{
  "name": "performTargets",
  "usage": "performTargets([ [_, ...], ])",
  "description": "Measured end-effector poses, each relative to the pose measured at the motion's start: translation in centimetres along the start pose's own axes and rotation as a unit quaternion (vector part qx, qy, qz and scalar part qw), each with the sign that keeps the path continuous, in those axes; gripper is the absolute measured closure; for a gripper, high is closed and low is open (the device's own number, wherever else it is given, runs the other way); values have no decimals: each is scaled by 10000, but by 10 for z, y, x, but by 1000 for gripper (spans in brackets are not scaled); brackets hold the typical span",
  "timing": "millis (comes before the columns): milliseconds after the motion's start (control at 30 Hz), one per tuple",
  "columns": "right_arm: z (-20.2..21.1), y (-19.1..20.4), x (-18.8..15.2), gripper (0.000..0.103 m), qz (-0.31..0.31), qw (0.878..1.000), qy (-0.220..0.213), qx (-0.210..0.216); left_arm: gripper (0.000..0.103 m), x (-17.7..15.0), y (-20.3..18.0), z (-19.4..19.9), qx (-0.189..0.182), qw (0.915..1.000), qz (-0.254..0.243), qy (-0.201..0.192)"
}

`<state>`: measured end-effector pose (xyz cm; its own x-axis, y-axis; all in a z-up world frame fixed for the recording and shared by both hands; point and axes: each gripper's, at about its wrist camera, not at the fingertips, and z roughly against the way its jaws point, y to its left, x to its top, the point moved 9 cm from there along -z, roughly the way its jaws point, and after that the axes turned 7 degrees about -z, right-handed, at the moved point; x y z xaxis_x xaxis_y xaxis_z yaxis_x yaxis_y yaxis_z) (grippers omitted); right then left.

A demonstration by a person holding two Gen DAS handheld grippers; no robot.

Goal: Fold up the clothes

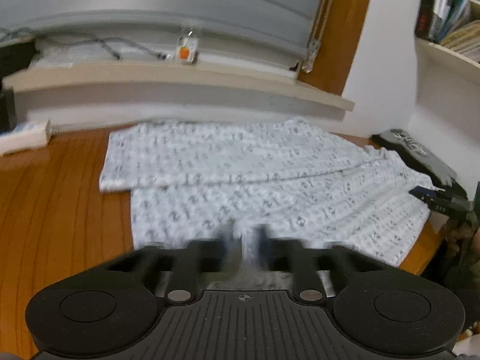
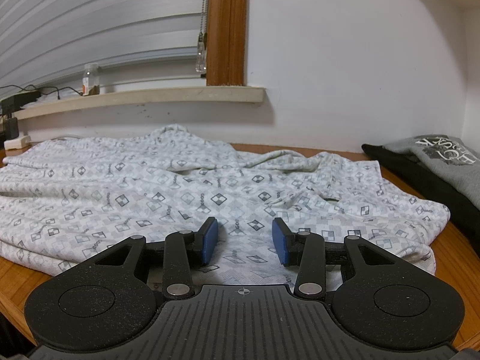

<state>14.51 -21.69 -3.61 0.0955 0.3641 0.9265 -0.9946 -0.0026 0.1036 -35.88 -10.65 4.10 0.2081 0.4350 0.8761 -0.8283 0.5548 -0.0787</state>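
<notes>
A white shirt with a grey diamond print (image 1: 255, 177) lies spread on the wooden table, one part folded over along the far side. My left gripper (image 1: 244, 234) is blurred; its fingers stand close together with a strip of the shirt's near edge pinched between them. In the right wrist view the same shirt (image 2: 180, 186) lies rumpled. My right gripper (image 2: 244, 234) is open, low over the shirt's near edge, blue pads (image 2: 210, 237) apart with cloth beneath them. The right gripper's tip (image 1: 435, 198) shows at the shirt's right end in the left wrist view.
Folded black and grey clothes (image 2: 435, 168) lie at the right on the table (image 1: 60, 198). A windowsill (image 2: 150, 96) behind holds a small bottle (image 2: 90, 78) and cables. A white power strip (image 1: 27, 135) sits at the far left. Bookshelves (image 1: 450, 15) stand at the right.
</notes>
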Motion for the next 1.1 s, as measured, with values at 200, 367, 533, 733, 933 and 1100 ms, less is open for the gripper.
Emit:
performTargets([
  [200, 1, 1, 0, 62, 10, 10000, -12, -18, 79, 8, 14, -15, 618, 9977, 169, 204],
  [367, 1, 0, 0, 62, 15, 10000, -23, 2, 72, -9, 23, -13, 813, 9949, 134, 574],
  [533, 1, 0, 0, 62, 13, 10000, -36, 14, 63, -27, 16, 19, 682, 9957, 140, 611],
  [733, 1, 1, -1, 62, 3, 10000, -43, 6, 63, -51, -11, 22, 354, 9958, 53, 839],
  [933, 2, 2, -1, 62, 8, 10000, -46, -14, 98, -52, -14, 23, 538, 9963, -99, 659],
  [1100, 3, 1, -1, 62, 15, 10000, -57, -4, 98, -52, -3, 44, 484, 9958, 75, 768],
])
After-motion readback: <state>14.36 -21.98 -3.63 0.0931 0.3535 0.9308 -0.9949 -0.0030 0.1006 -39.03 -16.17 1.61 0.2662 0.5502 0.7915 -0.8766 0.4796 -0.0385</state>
